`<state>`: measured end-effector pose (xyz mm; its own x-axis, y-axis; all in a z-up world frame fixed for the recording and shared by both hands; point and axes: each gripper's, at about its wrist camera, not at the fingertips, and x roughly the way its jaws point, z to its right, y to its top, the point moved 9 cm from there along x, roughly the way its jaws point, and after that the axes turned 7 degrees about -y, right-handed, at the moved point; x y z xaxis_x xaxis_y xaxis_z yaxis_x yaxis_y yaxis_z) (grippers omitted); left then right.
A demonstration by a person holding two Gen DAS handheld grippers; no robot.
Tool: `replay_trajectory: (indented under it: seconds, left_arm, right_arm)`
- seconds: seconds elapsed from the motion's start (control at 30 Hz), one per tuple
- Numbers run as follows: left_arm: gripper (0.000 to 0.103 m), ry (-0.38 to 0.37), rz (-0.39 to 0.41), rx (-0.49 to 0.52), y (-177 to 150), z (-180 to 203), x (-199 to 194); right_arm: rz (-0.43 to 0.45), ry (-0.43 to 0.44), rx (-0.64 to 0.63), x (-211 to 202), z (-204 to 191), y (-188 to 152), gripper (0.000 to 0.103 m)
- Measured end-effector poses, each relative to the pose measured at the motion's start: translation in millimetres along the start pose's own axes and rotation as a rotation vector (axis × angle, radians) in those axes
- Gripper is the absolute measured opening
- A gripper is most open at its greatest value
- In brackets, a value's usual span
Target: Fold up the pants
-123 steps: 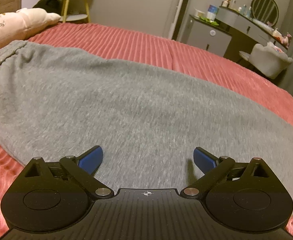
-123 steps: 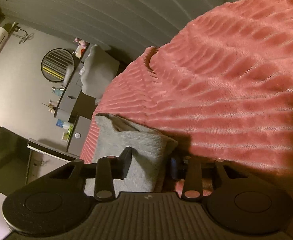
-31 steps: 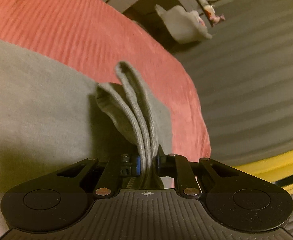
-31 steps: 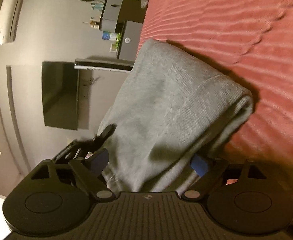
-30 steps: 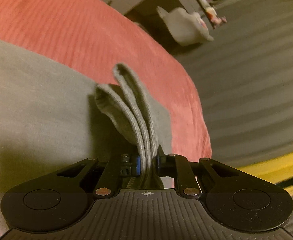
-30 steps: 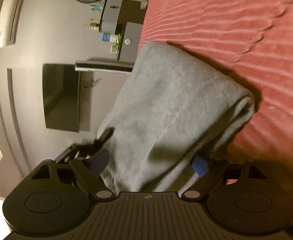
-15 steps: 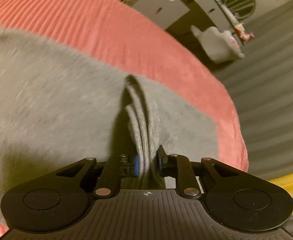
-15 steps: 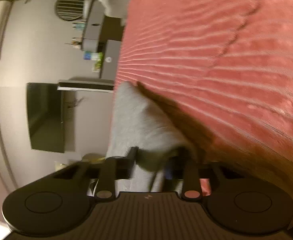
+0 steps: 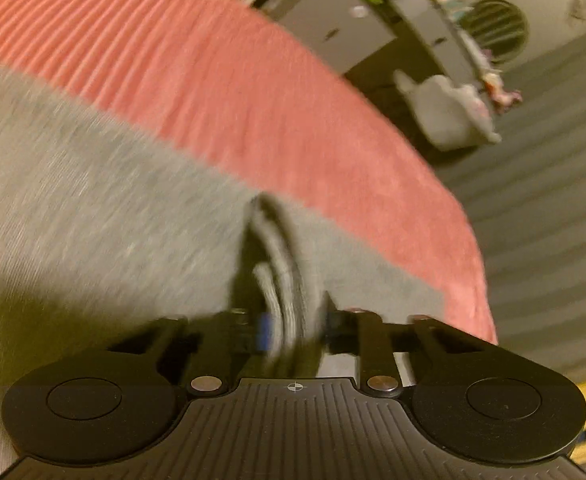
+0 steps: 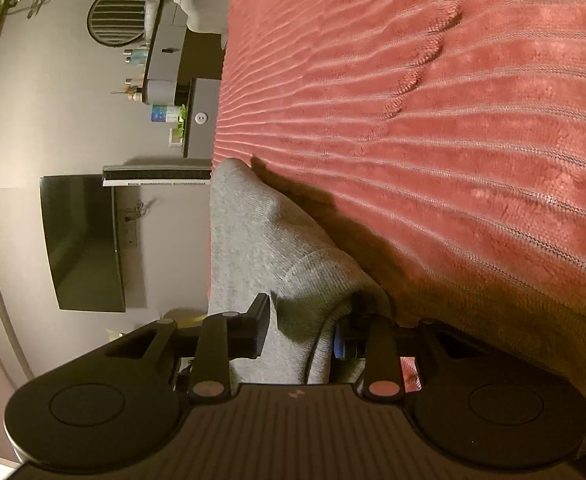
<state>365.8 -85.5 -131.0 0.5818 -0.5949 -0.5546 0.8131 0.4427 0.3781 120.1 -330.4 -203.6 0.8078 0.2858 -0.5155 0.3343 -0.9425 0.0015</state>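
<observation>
While the grey pants (image 9: pixel 93 208) lie across the red bedspread (image 9: pixel 221 92), the left tongs (image 9: pixel 293 326) pinch a stacked fold (several layers); the right tongs (image 10: pixel 303 330), jaws just reopening slightly, clamp another bunch toward six o'clock.

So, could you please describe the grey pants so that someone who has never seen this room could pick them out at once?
Start at the bed with the ribbed red bedspread. The grey pants lie spread across it, one bunched fold pinched in the left tongs and another in the right tongs. They are the only grey knit fabric on the red cover.
</observation>
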Motion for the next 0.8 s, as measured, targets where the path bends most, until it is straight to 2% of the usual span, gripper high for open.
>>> replay_trajectory:
  seconds: [0.1, 0.13, 0.2, 0.3, 0.33, 0.4, 0.47, 0.57, 0.63, 0.7, 0.73, 0.77, 0.8]
  left_arm:
    - [0.022, -0.062, 0.088, 0.306, 0, 44, -28]
    - [0.022, -0.056, 0.103, 0.366, -1, 50, -35]
    - [0.023, -0.016, 0.117, 0.392, 3, 43, -39]
    - [0.030, 0.132, 0.081, 0.259, 6, -6, -29]
    - [0.040, 0.158, 0.054, 0.196, 2, -22, -27]
    - [0.050, 0.100, 0.033, 0.088, -9, -37, -32]
    - [0.079, 0.033, 0.014, 0.022, -21, -39, -40]
    - [0.088, -0.044, -0.022, -0.035, -41, -44, -46]
    - [0.087, -0.073, -0.063, -0.088, -57, -52, -41]
    - [0.085, -0.072, -0.051, -0.060, -66, -53, -42]
    - [0.079, -0.062, -0.056, -0.049, -65, -51, -41]
    - [0.061, -0.053, -0.064, -0.049, -63, -50, -36]
    - [0.052, -0.046, -0.082, -0.057, -63, -46, -31]
  right_arm:
    - [0.008, -0.001, -0.040, 0, -5, -1, 0.030]
    - [0.010, -0.005, -0.056, 1, -9, -3, 0.030]
    - [0.007, -0.007, -0.069, 3, -10, -3, 0.030]
    - [-0.014, -0.016, -0.061, 7, -9, -3, 0.029]
    - [-0.012, -0.027, -0.063, 7, -9, -3, 0.028]
    - [-0.014, -0.032, -0.067, 6, -10, -2, 0.029]
    - [-0.018, -0.026, -0.054, 6, -8, -1, 0.029]
    - [-0.029, -0.005, -0.022, 7, -3, 1, 0.033]
    - [-0.037, 0.014, -0.009, 7, -4, 2, 0.039]
    - [-0.040, 0.017, -0.003, 7, -5, 2, 0.044]
    - [-0.037, 0.012, -0.004, 8, -6, 2, 0.044]
    - [-0.033, 0.004, -0.004, 9, -8, 1, 0.044]
    - [-0.031, -0.002, -0.005, 10, -9, 1, 0.045]
